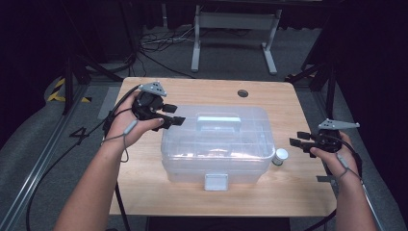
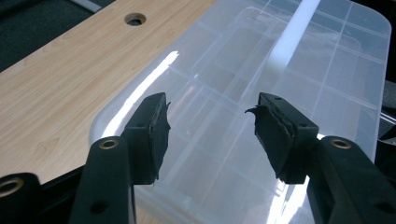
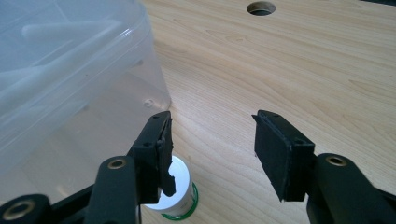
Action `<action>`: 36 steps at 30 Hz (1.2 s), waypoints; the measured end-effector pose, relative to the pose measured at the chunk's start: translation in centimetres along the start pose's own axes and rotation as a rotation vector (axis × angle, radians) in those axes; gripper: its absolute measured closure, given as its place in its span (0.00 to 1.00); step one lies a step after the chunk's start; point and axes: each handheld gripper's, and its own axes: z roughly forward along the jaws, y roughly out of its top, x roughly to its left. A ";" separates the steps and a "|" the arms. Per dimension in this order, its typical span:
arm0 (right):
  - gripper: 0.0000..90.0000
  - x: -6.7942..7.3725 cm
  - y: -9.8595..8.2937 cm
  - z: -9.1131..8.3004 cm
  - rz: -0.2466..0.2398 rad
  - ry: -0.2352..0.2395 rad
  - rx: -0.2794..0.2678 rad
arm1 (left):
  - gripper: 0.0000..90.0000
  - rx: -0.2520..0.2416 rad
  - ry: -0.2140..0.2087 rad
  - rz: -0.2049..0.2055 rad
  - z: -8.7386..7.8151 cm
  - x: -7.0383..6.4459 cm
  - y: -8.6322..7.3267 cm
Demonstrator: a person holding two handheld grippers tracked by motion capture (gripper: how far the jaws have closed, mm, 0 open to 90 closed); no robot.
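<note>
The clear storage box [image 1: 217, 144] sits mid-table [image 1: 144, 192], contents hard to make out through the cloudy lid; its long axis runs left to right, latch toward the person; left gripper [image 1: 171, 115] hovers over the box's far-left corner, jaws apart; right gripper [image 1: 300, 139] is level near the small white jar [image 1: 280, 156], jaws apart, empty.

Lab: black curtains [image 1: 43, 33], floor cables [image 1: 159, 41].

Box [image 1: 216, 144] mid-table [image 1: 144, 192]; small jar [image 1: 280, 156] just beside its right end.
</note>
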 end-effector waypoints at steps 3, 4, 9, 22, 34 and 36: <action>0.52 0.1 -0.3 -0.1 0.002 -0.002 0.004 | 0.49 0.006 -0.021 0.016 0.9 -0.4 0.9; 0.52 0.1 -0.4 -0.2 0.008 -0.003 0.006 | 0.49 0.006 -0.021 0.016 0.9 -0.4 0.9; 0.52 0.0 -0.7 -0.5 0.020 -0.015 0.003 | 0.46 0.021 -0.057 0.042 2.3 -1.0 1.9; 0.51 0.0 -1.0 -0.5 0.021 -0.020 0.006 | 0.41 0.056 -0.106 0.120 5.4 -2.5 3.2; 0.51 0.0 -1.0 -0.7 0.020 -0.018 0.005 | 0.52 0.058 -0.111 0.091 7.7 -2.5 3.2; 0.51 0.0 -1.0 -0.6 0.020 -0.017 0.005 | 0.52 0.051 -0.115 0.083 7.7 -2.6 3.2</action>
